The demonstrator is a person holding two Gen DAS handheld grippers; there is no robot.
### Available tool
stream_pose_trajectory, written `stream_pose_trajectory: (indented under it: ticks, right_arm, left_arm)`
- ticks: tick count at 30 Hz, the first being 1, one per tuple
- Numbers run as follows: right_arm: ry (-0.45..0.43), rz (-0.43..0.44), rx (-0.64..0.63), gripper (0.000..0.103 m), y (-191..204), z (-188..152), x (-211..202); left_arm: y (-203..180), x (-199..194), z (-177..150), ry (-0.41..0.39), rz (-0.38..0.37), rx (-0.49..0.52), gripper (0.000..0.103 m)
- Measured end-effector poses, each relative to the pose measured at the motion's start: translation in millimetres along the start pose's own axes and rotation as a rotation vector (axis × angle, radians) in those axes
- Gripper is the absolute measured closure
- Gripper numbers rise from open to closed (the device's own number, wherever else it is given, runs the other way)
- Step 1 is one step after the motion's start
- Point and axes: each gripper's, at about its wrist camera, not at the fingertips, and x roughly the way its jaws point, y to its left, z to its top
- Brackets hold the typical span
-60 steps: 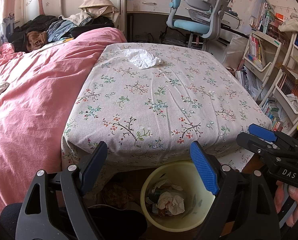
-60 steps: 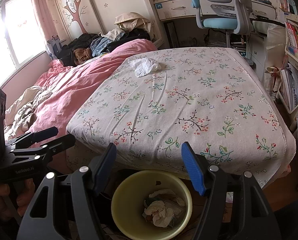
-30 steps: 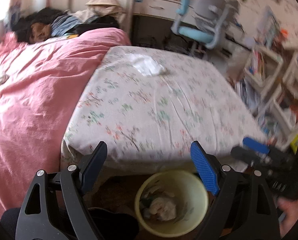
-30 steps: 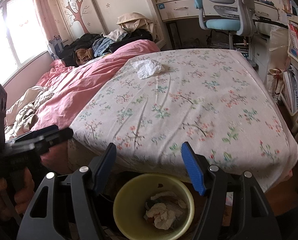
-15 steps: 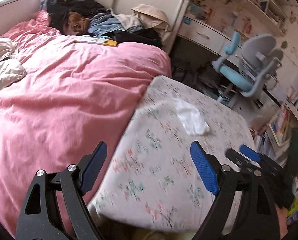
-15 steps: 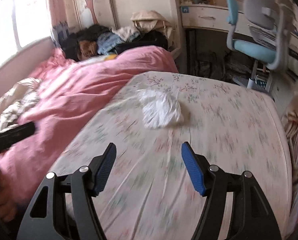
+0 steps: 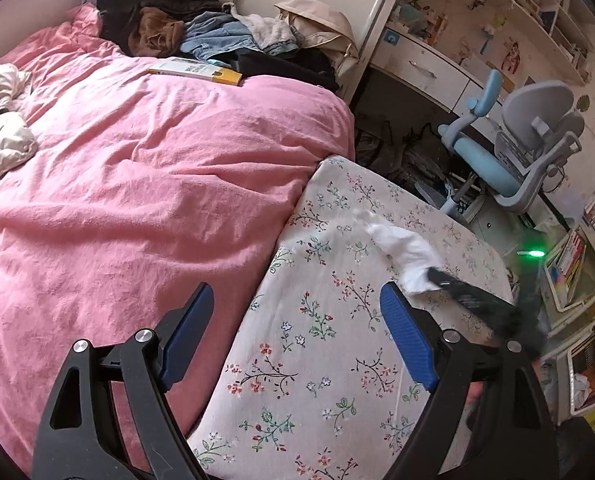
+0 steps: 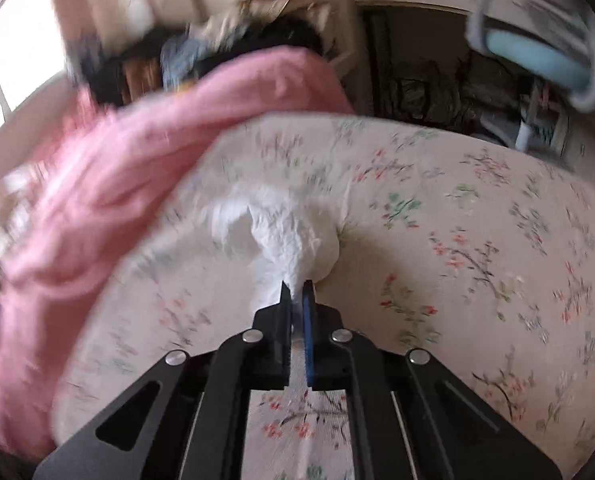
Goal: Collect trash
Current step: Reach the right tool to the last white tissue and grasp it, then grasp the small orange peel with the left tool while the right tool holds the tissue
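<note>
Tissue [image 8: 293, 236] beside pink duvet [image 8: 137, 168]

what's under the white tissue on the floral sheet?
Only the floral sheet shows around the crumpled white tissue, whose near end is pinched in the right gripper. The patch directly beneath the tissue is covered, so anything under it cannot be seen.

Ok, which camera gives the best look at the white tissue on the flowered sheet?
The right wrist view: the tissue fills the centre, pinched by the right gripper. The left wrist view shows it smaller, off to the right.
</note>
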Motion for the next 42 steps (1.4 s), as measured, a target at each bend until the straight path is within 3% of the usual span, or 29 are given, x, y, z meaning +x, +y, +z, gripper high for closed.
stream_pose_trajectory:
  ticks: [5,12,17,20,26,27,29,30,31,35,42]
  right_arm:
    - [-0.097,0.163,0.166,0.098,-36.7,-14.7,-76.9]
    - [-0.116,0.176,0.195,0.098,-50.9,-52.2,-139.2]
    - [-0.104,0.141,0.219,0.098,-58.1,-71.5,-157.1]
    - [-0.11,0.118,0.182,0.098,-56.0,-68.5,-155.7]
    - [-0.071,0.127,0.112,0.098,-57.3,-72.9,-145.3]
    - [-0.063,0.128,0.091,0.098,-55.9,-74.0,-145.8]
    - [-0.056,0.13,0.058,0.098,-52.6,-78.4,-147.1]
    - [-0.053,0.132,0.037,0.098,-50.8,-79.6,-148.0]
    - [-0.052,0.136,0.021,0.098,-49.8,-80.6,-149.8]
    - [-0.064,0.177,0.009,0.095,-48.6,-85.2,-159.9]
    - [-0.063,0.256,-0.074,0.095,-9.2,-127.9,-196.1]
  left_arm:
    - [-4.2,1.2,-6.8,0.015,0.002,0.012,0.021]
    - [-21.8,13.4,-20.1,0.074,-0.034,0.065,0.021]
    - [-69.8,53.7,-8.9,0.08,-0.065,0.2,0.021]
    - [-102.7,92.0,-3.0,0.12,-0.107,0.223,0.021]
    - [-162.4,167.0,1.1,0.147,-0.05,0.317,0.021]
    - [-169.0,176.9,1.2,0.15,-0.039,0.327,0.023]
    - [-179.1,192.1,1.3,0.154,-0.019,0.353,0.044]
    - [-183.0,200.6,0.4,0.174,-0.022,0.367,0.068]
    - [-184.9,208.0,-1.6,0.203,-0.043,0.373,0.084]
    - [-179.3,196.6,-5.6,0.186,-0.087,0.373,0.089]
    - [-133.9,102.3,-27.9,0.158,-0.17,0.31,0.089]
